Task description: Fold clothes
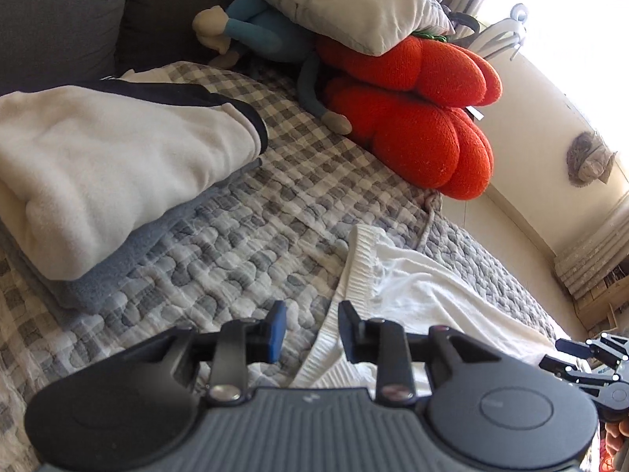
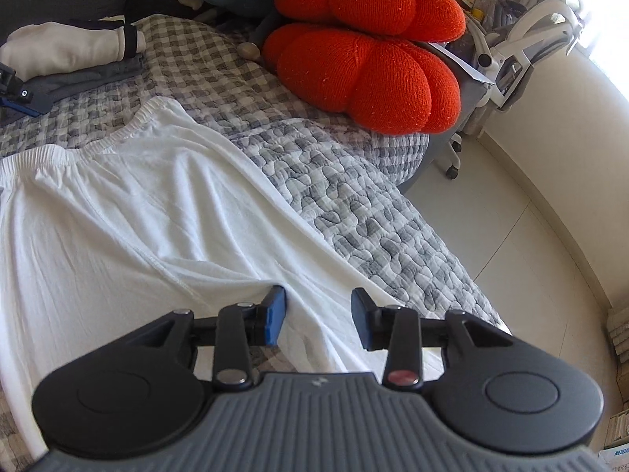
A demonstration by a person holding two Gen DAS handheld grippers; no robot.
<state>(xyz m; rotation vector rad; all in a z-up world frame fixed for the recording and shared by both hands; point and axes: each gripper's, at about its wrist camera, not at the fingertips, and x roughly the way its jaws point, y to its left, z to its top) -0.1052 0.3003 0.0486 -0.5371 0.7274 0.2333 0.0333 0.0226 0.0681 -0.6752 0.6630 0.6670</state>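
A white garment (image 2: pixel 137 204) with an elastic waistband (image 2: pixel 78 149) lies spread flat on a grey checked quilt (image 1: pixel 236 228). In the left wrist view my left gripper (image 1: pixel 312 310) hovers open just above the waistband (image 1: pixel 357 267) at the garment's (image 1: pixel 424 291) edge, its pads pressing on nothing. In the right wrist view my right gripper (image 2: pixel 318 295) stands open over the garment's near side edge, with cloth beneath the gap but not pinched. The right gripper (image 1: pixel 560 354) also shows at the far right of the left wrist view.
A folded stack (image 1: pixel 118 165) of white fleece on grey-blue cloth sits at the left. Two orange pumpkin cushions (image 2: pixel 365 63), a pillow (image 1: pixel 346 4) and a blue doll (image 1: pixel 251 27) crowd the back. An office chair (image 2: pixel 523 51) and pale floor (image 2: pixel 530 236) lie to the right.
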